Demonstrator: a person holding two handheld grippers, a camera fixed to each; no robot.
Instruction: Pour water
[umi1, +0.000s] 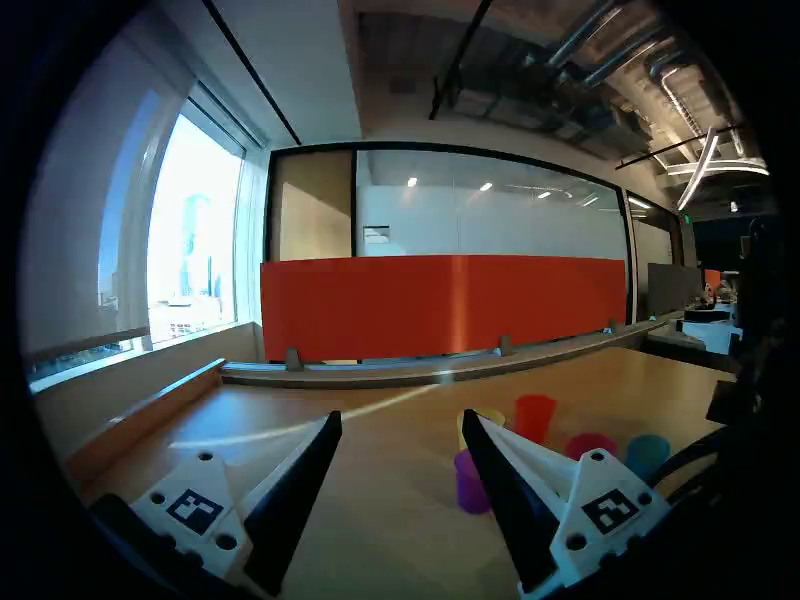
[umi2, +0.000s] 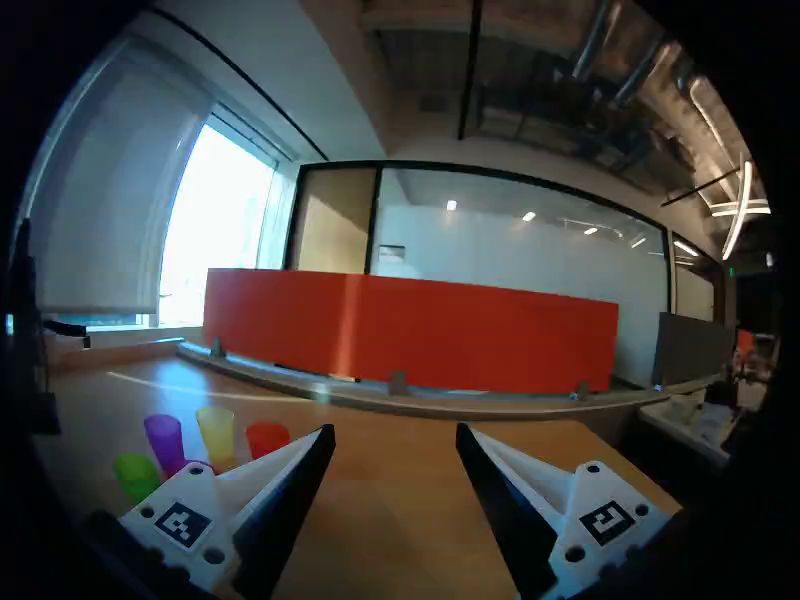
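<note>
Several coloured plastic cups stand together on a wooden table (umi1: 390, 470). In the left gripper view a purple cup (umi1: 470, 482) is nearest, partly behind my right fingertip; a yellow cup (umi1: 488, 416), a red cup (umi1: 534, 416), a pink cup (umi1: 590, 444) and a blue cup (umi1: 647, 454) stand behind it. My left gripper (umi1: 400, 425) is open above the table, holding nothing. In the right gripper view a green cup (umi2: 136, 476), a purple cup (umi2: 165, 441), a yellow cup (umi2: 216, 431) and a red cup (umi2: 266, 438) stand at lower left. My right gripper (umi2: 395, 432) is open and holds nothing.
An orange divider panel (umi1: 440, 305) runs along the table's far edge on small feet. A large bright window (umi1: 190, 250) is on the left. Dark equipment (umi1: 745, 400) stands at the right of the left gripper view. Desks with clutter (umi2: 700, 415) lie at far right.
</note>
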